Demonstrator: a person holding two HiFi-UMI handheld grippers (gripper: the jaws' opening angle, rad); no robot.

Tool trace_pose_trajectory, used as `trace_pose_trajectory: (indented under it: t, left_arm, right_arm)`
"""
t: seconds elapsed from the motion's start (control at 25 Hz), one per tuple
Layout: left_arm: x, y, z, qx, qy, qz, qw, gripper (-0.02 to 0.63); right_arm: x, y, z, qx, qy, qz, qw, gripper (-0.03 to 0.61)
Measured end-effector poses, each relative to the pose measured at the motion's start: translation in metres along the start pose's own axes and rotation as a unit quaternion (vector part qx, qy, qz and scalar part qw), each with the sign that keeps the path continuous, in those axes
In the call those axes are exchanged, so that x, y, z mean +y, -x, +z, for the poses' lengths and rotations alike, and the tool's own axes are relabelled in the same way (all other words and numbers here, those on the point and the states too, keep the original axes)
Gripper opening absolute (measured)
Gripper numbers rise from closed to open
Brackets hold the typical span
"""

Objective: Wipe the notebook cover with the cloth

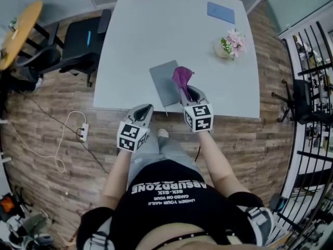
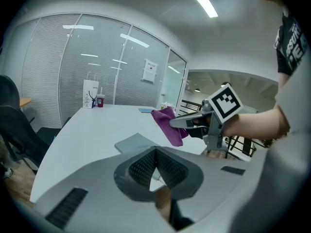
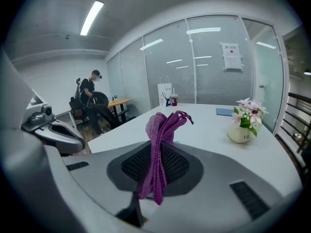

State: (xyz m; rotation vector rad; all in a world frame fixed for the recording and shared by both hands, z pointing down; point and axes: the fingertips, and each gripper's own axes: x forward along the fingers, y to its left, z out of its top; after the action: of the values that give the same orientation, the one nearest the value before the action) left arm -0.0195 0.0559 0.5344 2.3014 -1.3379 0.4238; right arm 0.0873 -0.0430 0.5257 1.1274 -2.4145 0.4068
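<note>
1. The notebook (image 1: pixel 164 81), with a grey closed cover, lies flat at the near edge of the white bench (image 1: pixel 156 30), at lower centre of the head view.
2. The cloth (image 1: pixel 182 77) is purple and bunched. It is held at the notebook's right edge. Contact with the cover cannot be confirmed.
3. The right gripper (image 1: pixel 187 94) sits just right of the notebook. Its fingers are clenched on the cloth, which stands up in folds between them in the right gripper view (image 3: pixel 160 144).
4. The left gripper (image 1: pixel 143 111) is at lower left of the notebook, off the bench's near edge. Its fingers are pressed together with nothing between them (image 2: pixel 156 152).
5. A vase of pink flowers (image 1: pixel 230 44) stands at the bench's right side, well apart from the notebook. A blue pad (image 1: pixel 221 12) lies flat at upper right.
6. A white paper bag (image 3: pixel 165 96) stands at the bench's far edge.
7. Black chairs (image 1: pixel 78 40) stand at upper left. A power strip (image 1: pixel 83 132) lies on the wooden floor (image 1: pixel 52 113) at left.
</note>
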Motion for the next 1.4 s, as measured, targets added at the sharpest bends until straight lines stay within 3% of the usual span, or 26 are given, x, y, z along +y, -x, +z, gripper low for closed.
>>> trace_pose_trajectory:
  t: [0.32,0.48,0.68,1.16,1.4]
  left_arm:
    - [0.022,-0.038,-0.002,0.034,-0.01,-0.027,0.999,0.014]
    - [0.033,-0.057,0.0,0.058,-0.036,-0.044,0.9967,0.014]
    - [0.053,-0.076,-0.011,0.085,-0.04,-0.059,0.9938,0.014]
    - [0.074,-0.136,-0.041,0.163,-0.076,-0.107,0.9779,0.014]
    - [0.078,-0.159,-0.066,0.208,-0.089,-0.123,0.9662,0.014]
  right_arm:
    - [-0.029,-0.066,-0.004,0.057,0.031,-0.018,0.998,0.066]
    - [-0.044,-0.098,-0.008,0.088,0.036,-0.028,0.995,0.067]
    - [-0.058,-0.133,-0.009,0.113,0.035,-0.036,0.992,0.067]
    - [-0.079,-0.187,-0.038,0.169,0.01,-0.053,0.984,0.067]
    - [-0.078,-0.196,-0.042,0.154,-0.017,-0.055,0.986,0.066]
